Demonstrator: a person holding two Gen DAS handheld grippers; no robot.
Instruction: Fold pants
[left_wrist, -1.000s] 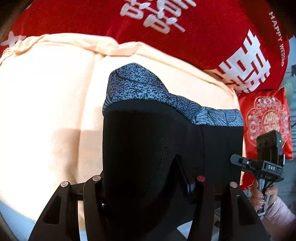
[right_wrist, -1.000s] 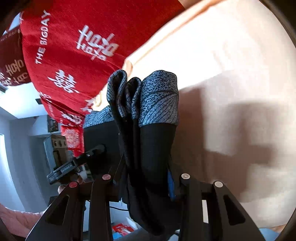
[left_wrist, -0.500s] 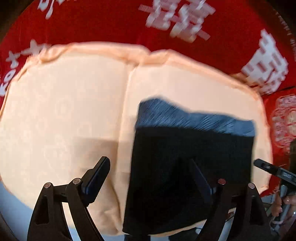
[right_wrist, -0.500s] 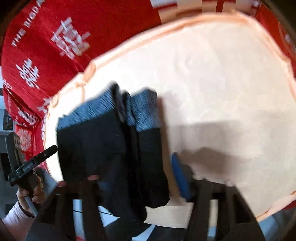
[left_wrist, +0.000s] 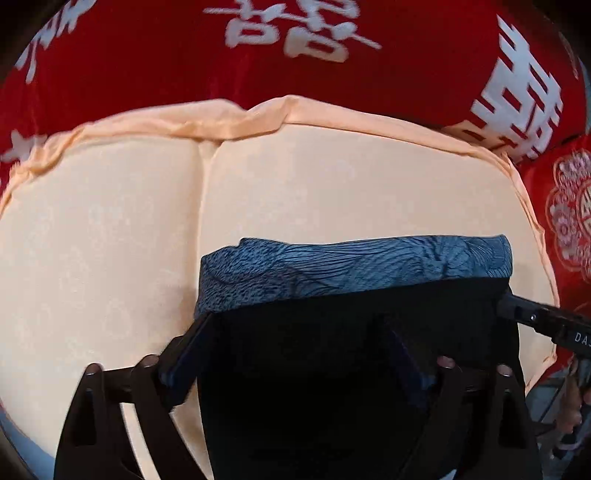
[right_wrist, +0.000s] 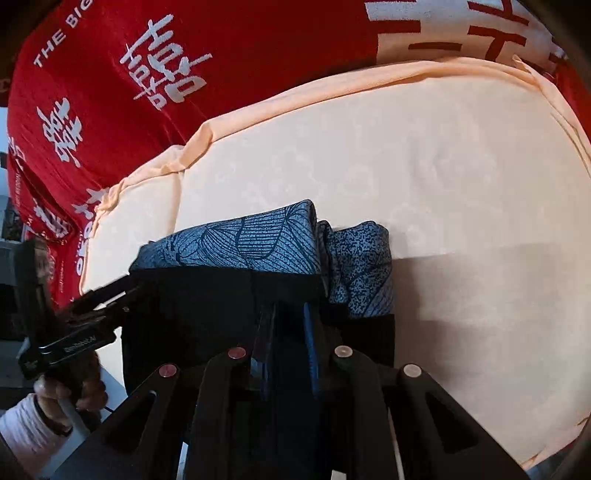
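- Black pants (left_wrist: 332, 369) with a blue patterned band lie folded on the peach cushion (left_wrist: 110, 240), by its near edge.
- My left gripper (left_wrist: 295, 354) is spread wide across the fabric.
- My right gripper (right_wrist: 288, 332) pinches the folded layers.

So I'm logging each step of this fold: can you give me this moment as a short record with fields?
garment: black pants with blue patterned band, folded
surface: peach cushion
backdrop: red cloth with white characters
left gripper: jaws spread wide, pants lying between them
right gripper: jaws close together on a pants fold
pants position: near front edge of cushion
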